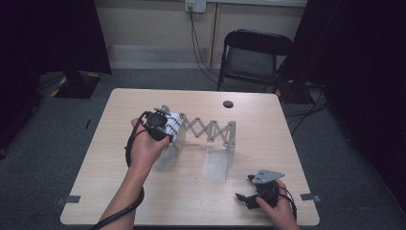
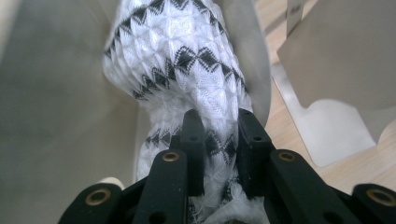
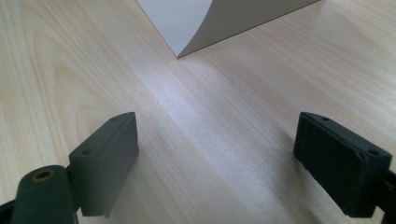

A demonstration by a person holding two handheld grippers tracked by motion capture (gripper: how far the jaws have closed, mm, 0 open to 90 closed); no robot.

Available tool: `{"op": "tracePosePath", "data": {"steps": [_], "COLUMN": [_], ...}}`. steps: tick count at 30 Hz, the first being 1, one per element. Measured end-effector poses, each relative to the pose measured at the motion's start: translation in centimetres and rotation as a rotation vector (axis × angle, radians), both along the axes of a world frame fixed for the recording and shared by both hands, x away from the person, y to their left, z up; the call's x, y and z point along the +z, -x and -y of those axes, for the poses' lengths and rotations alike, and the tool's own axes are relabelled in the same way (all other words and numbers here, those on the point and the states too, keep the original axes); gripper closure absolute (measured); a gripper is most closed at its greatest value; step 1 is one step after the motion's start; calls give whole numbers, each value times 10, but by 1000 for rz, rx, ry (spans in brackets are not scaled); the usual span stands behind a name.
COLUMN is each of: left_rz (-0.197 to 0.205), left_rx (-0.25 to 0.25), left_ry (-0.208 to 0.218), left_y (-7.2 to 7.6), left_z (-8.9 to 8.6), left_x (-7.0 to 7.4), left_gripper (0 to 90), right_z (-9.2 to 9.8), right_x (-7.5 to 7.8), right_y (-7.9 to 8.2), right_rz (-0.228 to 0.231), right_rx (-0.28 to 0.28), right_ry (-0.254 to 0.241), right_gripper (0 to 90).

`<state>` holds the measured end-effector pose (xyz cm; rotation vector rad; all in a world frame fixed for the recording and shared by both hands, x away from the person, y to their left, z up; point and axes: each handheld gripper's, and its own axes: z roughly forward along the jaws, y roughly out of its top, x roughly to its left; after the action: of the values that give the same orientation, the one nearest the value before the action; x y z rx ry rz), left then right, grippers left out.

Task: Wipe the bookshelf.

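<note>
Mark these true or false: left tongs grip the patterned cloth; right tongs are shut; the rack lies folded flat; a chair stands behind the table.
1. The left tongs grip the black-and-white cloth. True.
2. The right tongs are shut. False: the jaws stand wide apart over bare table.
3. The grey scissor rack lies folded flat. False: it stands stretched out.
4. A black chair stands behind the table. True.

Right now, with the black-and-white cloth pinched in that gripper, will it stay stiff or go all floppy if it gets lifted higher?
Probably floppy: the cloth bunches and narrows where the left gripper squeezes it. It looks light, thin knitted fabric. Its bumpy weave and frayed edge should keep it from slipping, though it might snag on the grey rack.
</note>
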<state>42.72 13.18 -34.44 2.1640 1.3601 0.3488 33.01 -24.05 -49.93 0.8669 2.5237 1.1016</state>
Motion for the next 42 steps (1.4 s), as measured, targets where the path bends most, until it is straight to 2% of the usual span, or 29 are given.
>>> {"op": "tracePosePath", "data": {"steps": [2,4,9,13,17,24,27,30,42], "left_rz": [9,4,-34,-59,-71,-93,-98,-127,-164], "left_rx": [7,15,23,28,33,34,30,28,38], "left_ry": [-7,-13,-43,-41,-32,-22,-25,-48,-57], "left_y": [-2,-5,-8,-9,-9,-6,-6,-6,-2], "left_z": [-1,0,0,1,3,4,3,5,0], "left_x": [3,0,-24,-47,-62,-79,-83,-86,-108], "left_gripper": [755,756,756,756,756,757,758,759,759], "right_z": [0,0,0,0,0,0,0,0,0], "right_x": [0,0,0,0,0,0,0,0,0], "right_y": [0,0,0,0,0,0,0,0,0], "right_rz": [0,0,0,0,-1,0,0,0,0], "right_rx": [0,0,0,0,0,0,0,0,0], "right_ry": [0,0,0,0,0,0,0,0,0], "right_gripper": [135,135,135,135,135,135,135,135,135]}}
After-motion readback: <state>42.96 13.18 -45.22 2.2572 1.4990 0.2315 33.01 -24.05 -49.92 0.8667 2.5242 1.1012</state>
